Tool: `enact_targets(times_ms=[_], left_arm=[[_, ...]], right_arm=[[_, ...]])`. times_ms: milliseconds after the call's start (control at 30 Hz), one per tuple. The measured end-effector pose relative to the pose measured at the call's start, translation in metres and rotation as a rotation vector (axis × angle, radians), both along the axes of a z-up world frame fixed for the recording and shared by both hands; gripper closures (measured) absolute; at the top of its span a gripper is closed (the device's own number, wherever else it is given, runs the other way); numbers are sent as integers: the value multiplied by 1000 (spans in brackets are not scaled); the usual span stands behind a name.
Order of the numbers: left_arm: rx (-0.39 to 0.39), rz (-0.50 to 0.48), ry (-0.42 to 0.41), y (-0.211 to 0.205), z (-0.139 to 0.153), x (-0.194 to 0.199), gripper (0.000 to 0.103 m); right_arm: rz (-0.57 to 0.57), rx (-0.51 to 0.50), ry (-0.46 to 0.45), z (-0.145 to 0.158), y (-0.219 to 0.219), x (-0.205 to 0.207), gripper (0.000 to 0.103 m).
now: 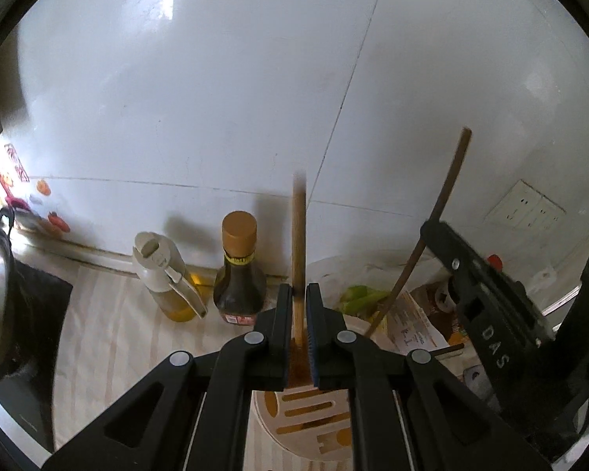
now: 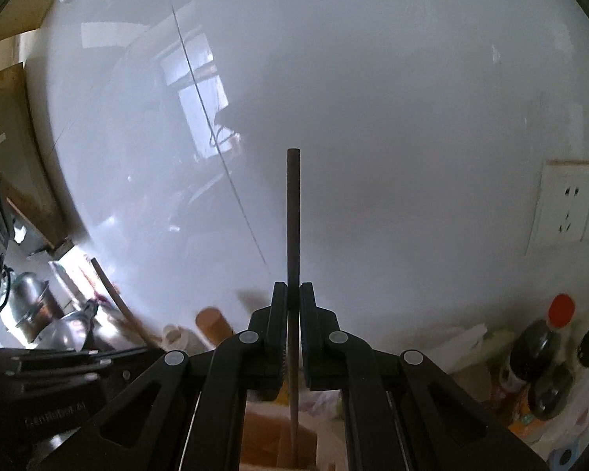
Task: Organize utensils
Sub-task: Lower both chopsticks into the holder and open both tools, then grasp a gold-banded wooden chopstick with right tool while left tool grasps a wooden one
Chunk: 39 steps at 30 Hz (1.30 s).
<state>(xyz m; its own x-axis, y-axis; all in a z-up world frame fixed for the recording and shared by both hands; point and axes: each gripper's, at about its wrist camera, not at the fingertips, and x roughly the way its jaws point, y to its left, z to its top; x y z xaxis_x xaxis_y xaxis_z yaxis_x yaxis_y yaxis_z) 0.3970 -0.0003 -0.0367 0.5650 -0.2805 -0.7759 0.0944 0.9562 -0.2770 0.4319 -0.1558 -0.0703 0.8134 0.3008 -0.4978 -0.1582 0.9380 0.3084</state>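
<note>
The left tongs are clamped tight on a light wooden chopstick, which stands upright between the pads with its lower end over a white slotted holder on the table. The right tongs are pinched on a thin dark chopstick, also upright; its lower end drops toward what seems to be the holder's opening, though blur hides the tip. Behind the holder, an oil bottle and a sauce bottle stand against the wall.
</note>
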Motion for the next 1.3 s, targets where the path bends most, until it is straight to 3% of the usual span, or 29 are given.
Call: enact_targets(times_ms=[100,133,167,200,267,367,467,633,833,1000,1133,1233,1300], left_arm=[[-5,16,-9,3,4,-3,93],[-5,23,-14,4,7,-5,91],[6,31,-16,5,9,-6,81],[19,43,-21,6,12,-7,62],[22,66,-45,11,19,-13,34],[64,103,-91,17,29,-23,29],[96,118,-113,22,33,-35,0],[146,141,-151,26,26,-63,0],[172,116,-99,24,-14,-100,0],[250,43,13,3,-74,-135,0],[308,-32,159,-19,-142,-160,2],[300,-86,277,-33,-186,-172,16],[287,-134,363,-44,-216,-177,36]], right_arm=[[21,1,29,-2,-3,-2,86],[22,3,36,-2,-5,-4,71],[19,7,40,-3,-7,-6,63],[19,10,37,-2,-5,-8,62],[17,15,38,1,-8,-13,61],[4,23,36,10,-16,-24,56],[-22,19,33,20,-24,-37,42],[-103,-48,70,29,-38,-68,13],[-179,-105,205,-1,-55,-118,8],[-182,-91,413,-68,-74,-160,8],[-166,-67,645,-146,-84,-187,37],[-172,-34,787,-203,-90,-205,48],[-168,-27,854,-230,-91,-214,54]])
